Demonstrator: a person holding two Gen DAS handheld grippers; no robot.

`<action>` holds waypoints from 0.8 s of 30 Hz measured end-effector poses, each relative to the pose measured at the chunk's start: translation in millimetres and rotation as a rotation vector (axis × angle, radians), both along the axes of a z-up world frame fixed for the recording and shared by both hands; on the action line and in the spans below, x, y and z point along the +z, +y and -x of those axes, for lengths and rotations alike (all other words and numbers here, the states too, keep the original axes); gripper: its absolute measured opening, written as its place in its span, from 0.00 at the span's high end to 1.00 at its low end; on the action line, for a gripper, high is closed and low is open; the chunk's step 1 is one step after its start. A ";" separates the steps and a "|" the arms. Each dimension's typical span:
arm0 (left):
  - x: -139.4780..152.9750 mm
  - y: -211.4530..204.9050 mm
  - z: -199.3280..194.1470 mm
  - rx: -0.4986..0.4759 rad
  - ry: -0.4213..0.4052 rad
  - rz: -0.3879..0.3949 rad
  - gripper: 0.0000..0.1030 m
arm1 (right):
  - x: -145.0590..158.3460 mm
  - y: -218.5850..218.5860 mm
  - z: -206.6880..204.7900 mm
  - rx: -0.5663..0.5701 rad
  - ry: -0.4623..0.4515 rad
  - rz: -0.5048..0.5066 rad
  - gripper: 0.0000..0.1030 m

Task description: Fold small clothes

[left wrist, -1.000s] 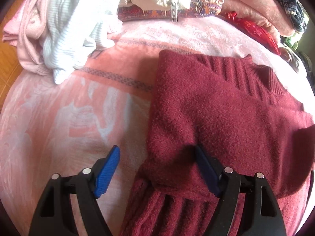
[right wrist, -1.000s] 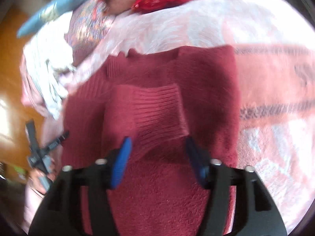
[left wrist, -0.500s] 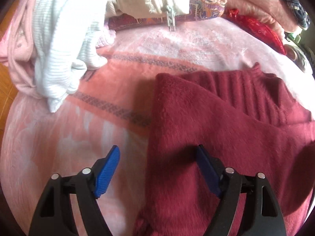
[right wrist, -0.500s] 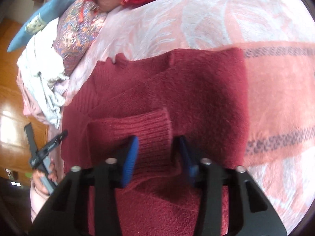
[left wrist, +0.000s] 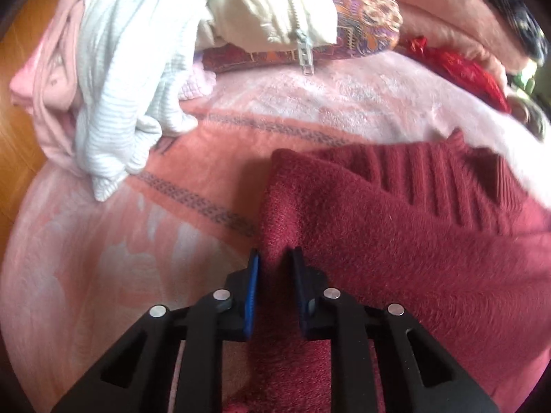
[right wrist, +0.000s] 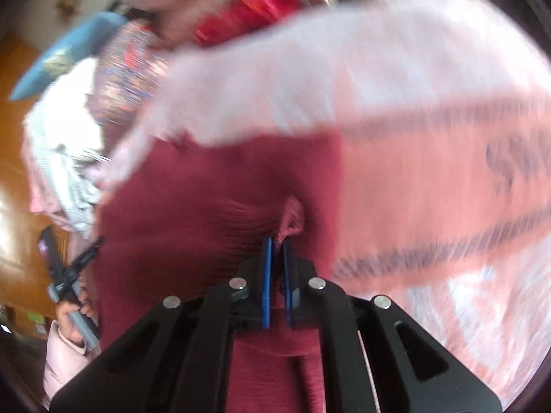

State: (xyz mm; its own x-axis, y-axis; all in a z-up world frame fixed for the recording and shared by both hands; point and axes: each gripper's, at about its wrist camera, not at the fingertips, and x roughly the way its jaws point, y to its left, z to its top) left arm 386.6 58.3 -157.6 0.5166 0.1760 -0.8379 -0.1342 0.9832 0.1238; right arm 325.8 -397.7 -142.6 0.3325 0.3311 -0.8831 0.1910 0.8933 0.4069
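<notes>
Left wrist view showed the dark red fuzzy knitted sweater lying partly folded on the pink patterned fleece blanket, well apart from the heap of white ribbed and cream clothes at the blanket's far edge; a second earlier both tools had stood spread wide over the sweater, and now both had come together on it; the left gripper was closing its blue pads on the sweater's near left edge, wool bunched between them; the right gripper, seen from the right wrist camera, was pressed nearly shut, pinching the ribbed cuff of the sleeve lying across the sweater's body; that view was smeared by motion, so finer detail could not be told. Judged from this, the reaching step was over and a fresh fold was about to start; with two holds on the sweater, the next move likely called for lifting both together and carrying the near part over the rest.
</notes>
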 end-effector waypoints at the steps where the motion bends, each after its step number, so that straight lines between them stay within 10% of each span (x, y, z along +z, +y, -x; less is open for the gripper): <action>1: 0.6 -2.2 1.9 -0.008 0.000 -0.016 0.78 | -1.7 0.6 3.2 0.004 -0.009 0.003 0.95; 11: 29.9 -3.1 0.9 -0.082 -0.033 -0.006 0.48 | 15.3 5.4 -16.2 0.027 -0.043 0.040 0.58; 15: 13.8 -9.9 -5.9 -0.096 0.021 0.020 0.48 | 9.7 16.4 -32.6 0.061 -0.017 0.081 0.87; 24: -4.4 -5.5 2.1 -0.027 -0.033 0.045 0.36 | -4.1 -3.5 -25.6 -0.027 -0.053 0.059 0.95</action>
State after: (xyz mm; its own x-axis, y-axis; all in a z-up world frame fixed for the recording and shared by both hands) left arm 384.5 52.7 -162.0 0.5479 0.1239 -0.8273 -0.1106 0.9910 0.0752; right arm 351.3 -401.2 -146.7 0.3871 0.2693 -0.8818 0.1947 0.9109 0.3637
